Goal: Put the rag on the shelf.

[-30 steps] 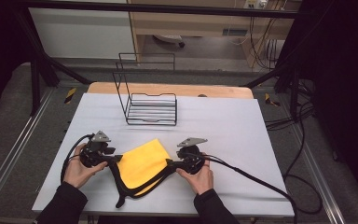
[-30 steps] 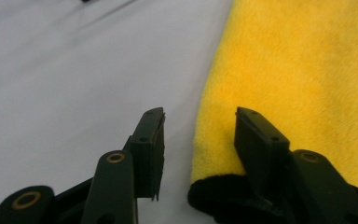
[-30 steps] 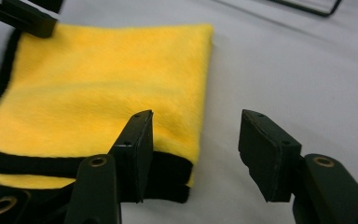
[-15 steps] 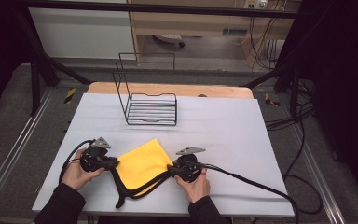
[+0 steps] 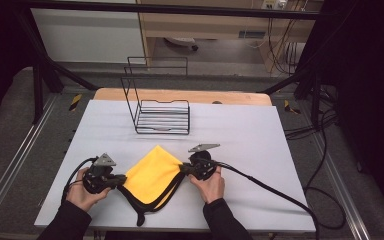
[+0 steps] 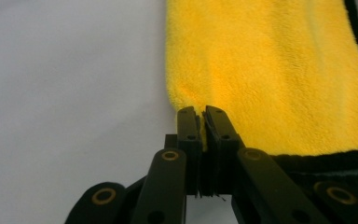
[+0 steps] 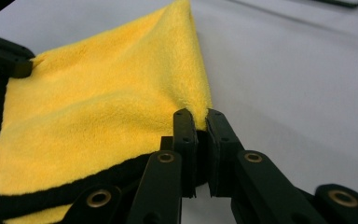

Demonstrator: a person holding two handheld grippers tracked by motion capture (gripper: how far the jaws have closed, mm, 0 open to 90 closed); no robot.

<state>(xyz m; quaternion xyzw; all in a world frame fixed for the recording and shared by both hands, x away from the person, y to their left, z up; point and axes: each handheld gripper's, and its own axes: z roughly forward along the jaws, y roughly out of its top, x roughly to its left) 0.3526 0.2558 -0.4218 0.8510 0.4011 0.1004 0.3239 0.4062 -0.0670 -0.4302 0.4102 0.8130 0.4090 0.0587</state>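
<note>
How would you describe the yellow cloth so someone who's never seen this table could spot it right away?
Start at the white table and skip the black wire rack standing toward its far edge. At the near edge, between the left gripper and the right gripper, lies the yellow cloth, each gripper shut on one corner. It is fluffy, folded, trimmed with a black border, and the only brightly coloured thing there.

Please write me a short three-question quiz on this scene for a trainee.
1. True or false: both grippers are shut on the yellow cloth.
2. What colour is the cloth's trim? A) white B) black C) red
3. What stands on the table beyond the cloth?

Key:
1. True: the left gripper and the right gripper each pinch a corner.
2. B
3. A black wire rack.
</note>
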